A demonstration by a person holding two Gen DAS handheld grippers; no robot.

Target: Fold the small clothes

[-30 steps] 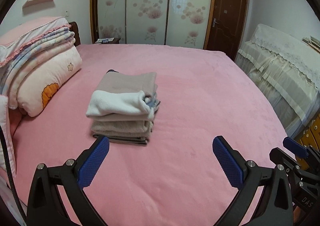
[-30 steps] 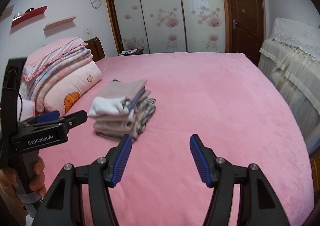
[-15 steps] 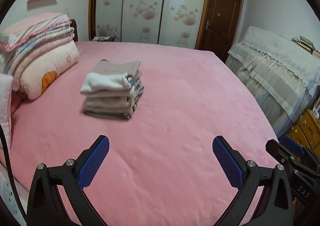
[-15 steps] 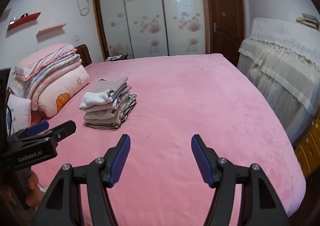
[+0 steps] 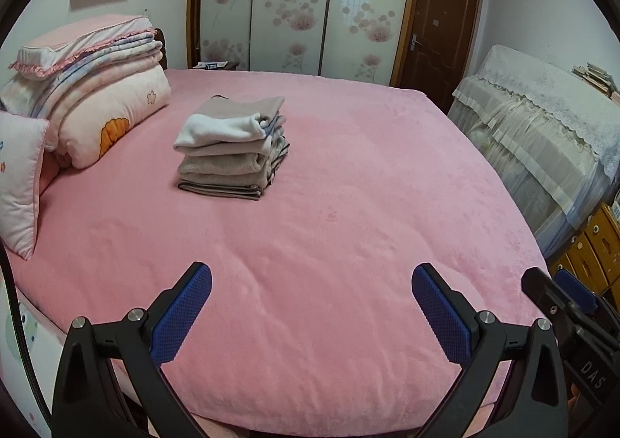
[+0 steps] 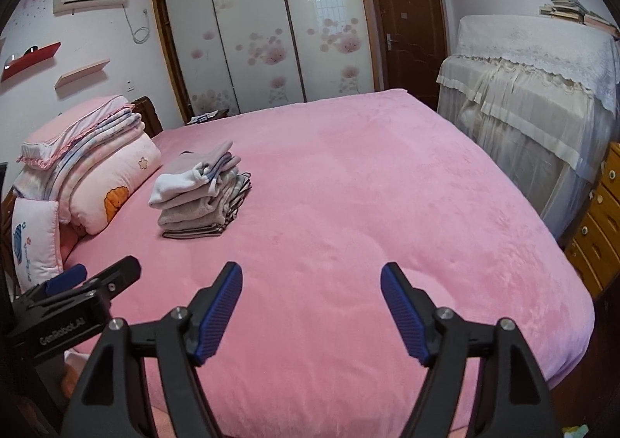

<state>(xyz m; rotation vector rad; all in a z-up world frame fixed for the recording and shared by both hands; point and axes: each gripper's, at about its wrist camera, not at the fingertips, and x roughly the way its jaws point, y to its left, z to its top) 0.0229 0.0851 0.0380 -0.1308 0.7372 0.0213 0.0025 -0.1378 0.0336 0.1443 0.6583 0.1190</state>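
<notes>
Both wrist views are looking down across a bed covered in a pink plush blanket. The left gripper is hovering over the near edge of the bed with its blue-padded fingers standing wide apart and nothing between them. The right gripper is hanging over the same near edge, its fingers opening at this moment, with only bare blanket showing in the gap. The stack of folded clothes, several beige and grey pieces with a white one near the top, is resting on the bed at about eleven o'clock from the left gripper and at about ten o'clock from the right gripper, well apart from both. A pile of folded quilts is lying at the head of the bed, at nine o'clock from the stack, with a small pillow leaning just beside it. In the right wrist view the left gripper's body is showing at eight o'clock. A wardrobe with flowered sliding doors is standing at twelve o'clock behind the bed.
</notes>
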